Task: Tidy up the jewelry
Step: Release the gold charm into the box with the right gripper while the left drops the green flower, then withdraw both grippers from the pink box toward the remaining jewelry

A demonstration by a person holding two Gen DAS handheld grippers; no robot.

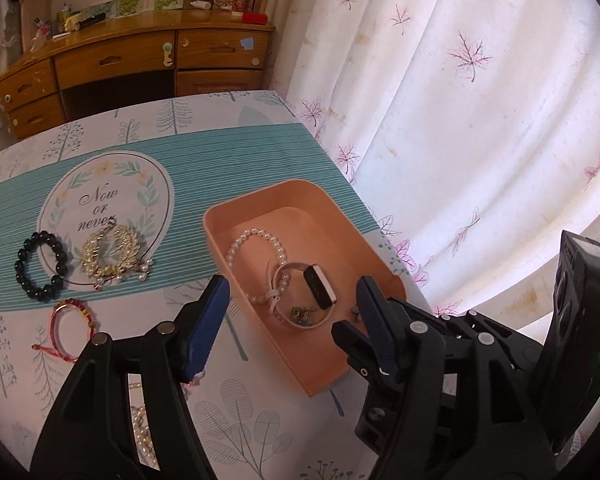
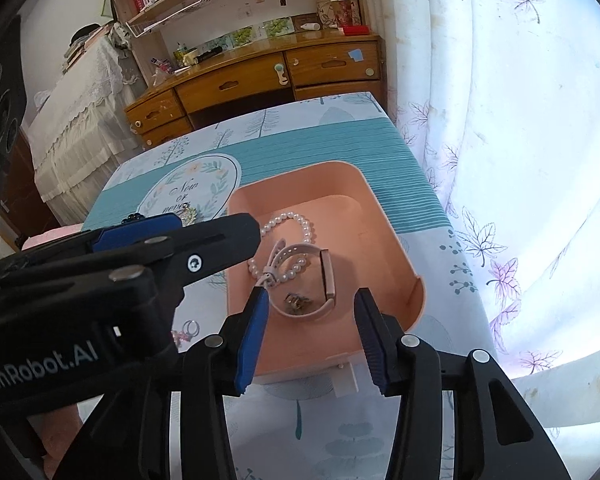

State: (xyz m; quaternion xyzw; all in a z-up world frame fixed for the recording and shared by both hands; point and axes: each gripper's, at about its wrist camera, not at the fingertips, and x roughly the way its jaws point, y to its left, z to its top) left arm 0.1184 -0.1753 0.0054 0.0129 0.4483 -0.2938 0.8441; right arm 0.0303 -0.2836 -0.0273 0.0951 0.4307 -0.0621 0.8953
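Trouble likely comes from crowding: both the left gripper (image 1: 292,300) and right gripper (image 2: 310,320) hover wide open, empty, above the tray (image 1: 236,208), risking knocking it.

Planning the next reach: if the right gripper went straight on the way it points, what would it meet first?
Probably the pink watch band lying in the peach tray, centred between the open right gripper jaws; depth is uncertain.
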